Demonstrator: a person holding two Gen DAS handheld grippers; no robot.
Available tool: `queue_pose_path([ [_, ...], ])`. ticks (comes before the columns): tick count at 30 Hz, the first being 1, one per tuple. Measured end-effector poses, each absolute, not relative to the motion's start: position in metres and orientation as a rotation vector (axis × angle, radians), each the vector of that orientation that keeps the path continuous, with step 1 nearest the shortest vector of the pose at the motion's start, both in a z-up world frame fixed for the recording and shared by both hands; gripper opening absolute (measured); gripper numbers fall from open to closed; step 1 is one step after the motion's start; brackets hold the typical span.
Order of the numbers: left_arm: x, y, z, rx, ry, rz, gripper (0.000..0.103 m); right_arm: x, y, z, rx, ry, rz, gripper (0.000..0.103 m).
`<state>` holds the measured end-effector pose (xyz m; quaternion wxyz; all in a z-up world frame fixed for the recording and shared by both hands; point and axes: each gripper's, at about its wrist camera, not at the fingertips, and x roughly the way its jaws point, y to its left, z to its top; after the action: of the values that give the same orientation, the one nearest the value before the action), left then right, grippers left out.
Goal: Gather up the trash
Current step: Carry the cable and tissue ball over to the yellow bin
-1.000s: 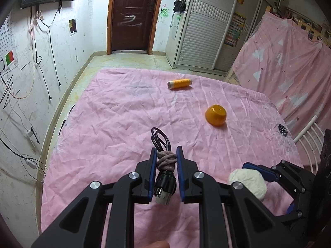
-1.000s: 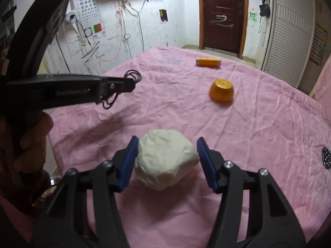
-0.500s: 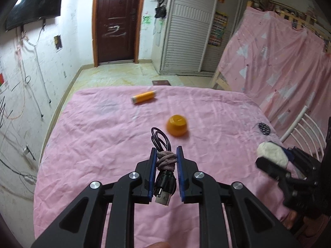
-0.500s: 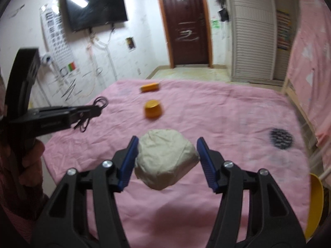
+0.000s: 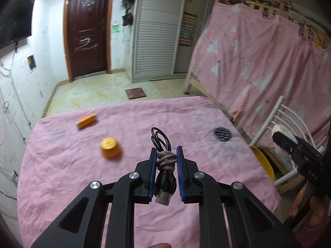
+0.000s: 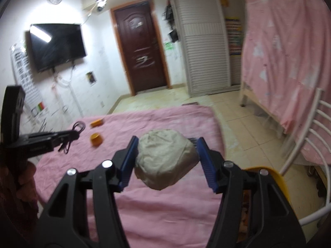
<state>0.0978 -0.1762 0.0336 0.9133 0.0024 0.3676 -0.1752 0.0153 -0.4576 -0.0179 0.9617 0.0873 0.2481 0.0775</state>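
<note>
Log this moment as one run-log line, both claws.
left claw: shut on coiled cable | right claw: shut on crumpled paper wad | yellow bin: beside bed, under right claw | on bed: orange cup, orange tube

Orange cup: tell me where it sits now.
In the left wrist view the orange cup sits upside down on the pink bedspread, left of the left gripper, nearer than the orange tube.
</note>
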Motion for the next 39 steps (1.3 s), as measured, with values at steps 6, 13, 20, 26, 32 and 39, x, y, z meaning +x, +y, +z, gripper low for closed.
queue_pose_path([
  [6,0.095,-0.221,0.04,0.044,0.749,-0.426,0.011,0.0,-0.509,-0.012,0.253,0.445,0.07,0.056],
  [13,0.092,-0.271,0.044,0.094,0.748,-0.496,0.011,-0.011,-0.558,-0.015,0.337,0.415,0.004,0.056],
  [20,0.089,-0.316,0.041,0.142,0.762,-0.559,0.011,-0.011,-0.59,-0.031,0.356,0.441,-0.103,0.056],
  [26,0.09,-0.346,0.034,0.159,0.791,-0.597,0.011,-0.002,-0.608,-0.052,0.358,0.499,-0.191,0.056],
  [32,0.091,-0.374,0.023,0.187,0.812,-0.635,0.011,0.008,-0.619,-0.068,0.376,0.54,-0.226,0.069],
  [39,0.095,-0.407,0.011,0.18,0.841,-0.7,0.011,0.001,-0.635,-0.068,0.436,0.506,-0.249,0.072],
])
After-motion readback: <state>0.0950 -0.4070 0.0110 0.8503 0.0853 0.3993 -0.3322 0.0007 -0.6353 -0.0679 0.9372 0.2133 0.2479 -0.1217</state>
